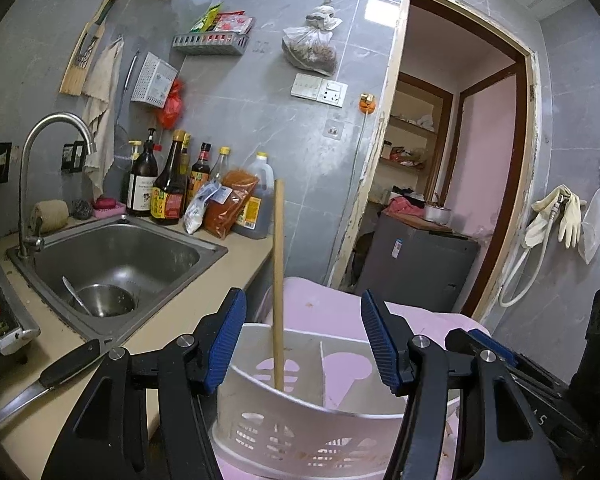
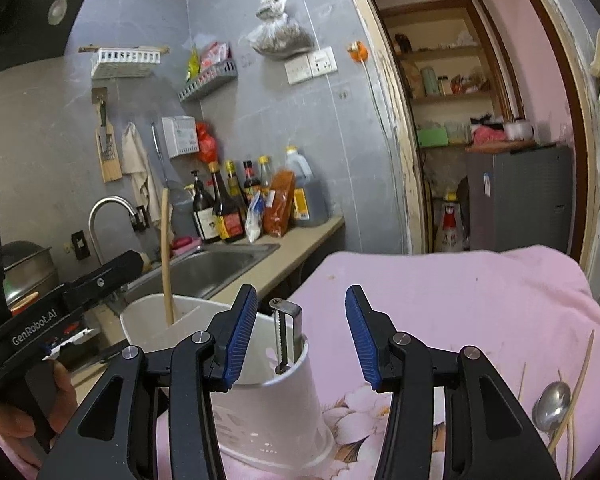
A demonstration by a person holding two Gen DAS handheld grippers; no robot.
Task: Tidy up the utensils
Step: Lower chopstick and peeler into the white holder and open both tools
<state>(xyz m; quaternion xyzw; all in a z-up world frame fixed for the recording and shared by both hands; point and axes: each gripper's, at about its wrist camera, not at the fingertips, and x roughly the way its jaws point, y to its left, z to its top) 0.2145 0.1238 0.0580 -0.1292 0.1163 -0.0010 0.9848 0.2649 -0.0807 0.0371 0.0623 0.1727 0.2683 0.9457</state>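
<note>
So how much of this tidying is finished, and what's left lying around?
Done, it seems: a wooden stick stands in one compartment of the white holder, and a peeler stands in another. In hand: nothing; the left gripper and right gripper are both open and empty around the holder. Left: a spoon and thin sticks on the pink cloth, and perhaps a knife on the counter.

Both grippers share one build: the left gripper and right gripper have black angular link arms, round silver pivot screws, and blue ribbed pads on each finger. From the right wrist view, the left tool's black body reads "GenRobot.AI" in white, with a bare hand around its grip.
</note>
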